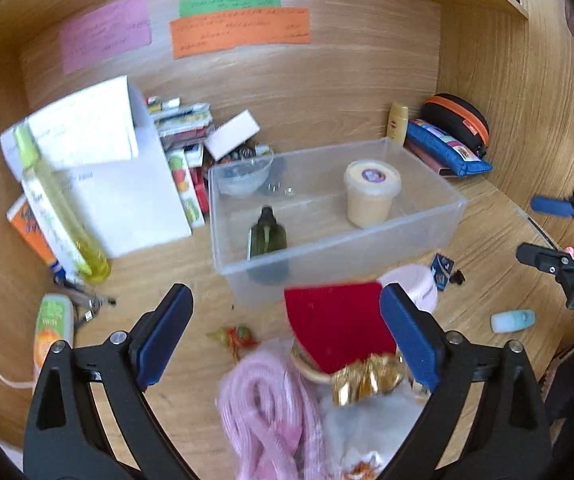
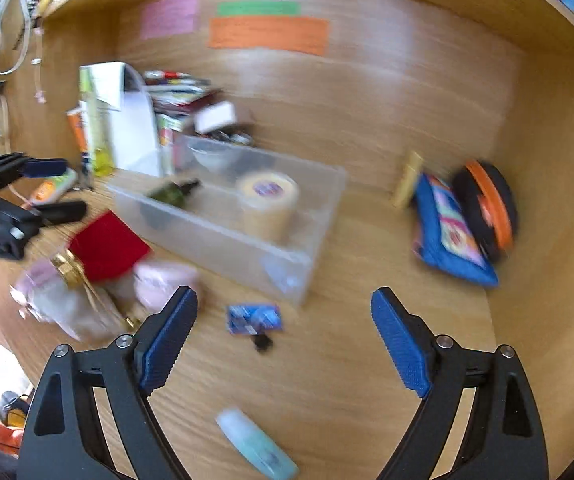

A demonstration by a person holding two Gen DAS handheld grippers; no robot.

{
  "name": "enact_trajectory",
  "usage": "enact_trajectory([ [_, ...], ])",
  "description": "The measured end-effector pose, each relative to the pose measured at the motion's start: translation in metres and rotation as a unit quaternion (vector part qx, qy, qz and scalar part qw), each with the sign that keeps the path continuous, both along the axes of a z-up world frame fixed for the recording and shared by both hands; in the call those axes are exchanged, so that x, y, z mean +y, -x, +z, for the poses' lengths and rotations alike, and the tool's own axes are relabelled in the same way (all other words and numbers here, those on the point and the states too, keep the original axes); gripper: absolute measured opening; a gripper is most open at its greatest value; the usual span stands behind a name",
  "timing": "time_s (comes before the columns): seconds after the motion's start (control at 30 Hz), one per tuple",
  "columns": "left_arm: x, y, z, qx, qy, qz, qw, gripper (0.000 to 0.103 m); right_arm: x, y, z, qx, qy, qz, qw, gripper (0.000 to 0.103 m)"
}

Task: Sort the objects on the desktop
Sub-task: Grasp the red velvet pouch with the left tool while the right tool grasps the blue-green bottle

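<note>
Left gripper (image 1: pixel 287 332): spread wide, empty, above the red pouch (image 1: pixel 335 324).
Right gripper (image 2: pixel 283 336): spread wide, empty.
Clear bin (image 1: pixel 435 232): at 12 o'clock from the left gripper, holding a cream tub (image 1: pixel 371 192) and dark bottle (image 1: pixel 267 232).
Pale blue bottle (image 2: pixel 255 448): on the desk at 6 o'clock, between the right gripper's arms.

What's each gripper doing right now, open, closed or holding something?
Left gripper: open, holding nothing, above the red pouch.
Right gripper: open, holding nothing.

Both wrist cams close, share bin (image 1: pixel 327 248)
</note>
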State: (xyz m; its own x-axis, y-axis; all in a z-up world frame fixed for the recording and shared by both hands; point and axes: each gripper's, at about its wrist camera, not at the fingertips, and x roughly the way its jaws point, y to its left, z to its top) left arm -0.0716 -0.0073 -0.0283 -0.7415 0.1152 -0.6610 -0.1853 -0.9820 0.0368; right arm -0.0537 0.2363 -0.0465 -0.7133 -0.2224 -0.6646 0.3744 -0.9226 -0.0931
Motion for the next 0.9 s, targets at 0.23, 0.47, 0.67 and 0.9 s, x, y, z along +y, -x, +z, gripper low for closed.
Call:
enact_trajectory([
  [0.23,-0.002,-0.008,-0.017,-0.024,-0.023,0.006,0.9994,0.096,0.036,-0.021,-0.032,-0.062,0.016,-0.024,0.998,0.087],
  [0.47,0.012,-0.008,-0.029,-0.048,-0.043,-0.008,0.9979,0.096,0.029,-0.036,-0.059,-0.088,-0.001,0.012,0.996,0.087],
  [0.67,0.026,-0.006,-0.034,-0.055,-0.039,-0.018,0.9975,0.096,0.021,-0.037,-0.075,-0.100,-0.011,0.030,0.994,0.080],
  [0.9,0.035,0.005,-0.039,-0.065,-0.017,-0.029,0.9973,0.096,0.022,-0.033,-0.081,-0.107,-0.005,0.043,0.993,0.048],
])
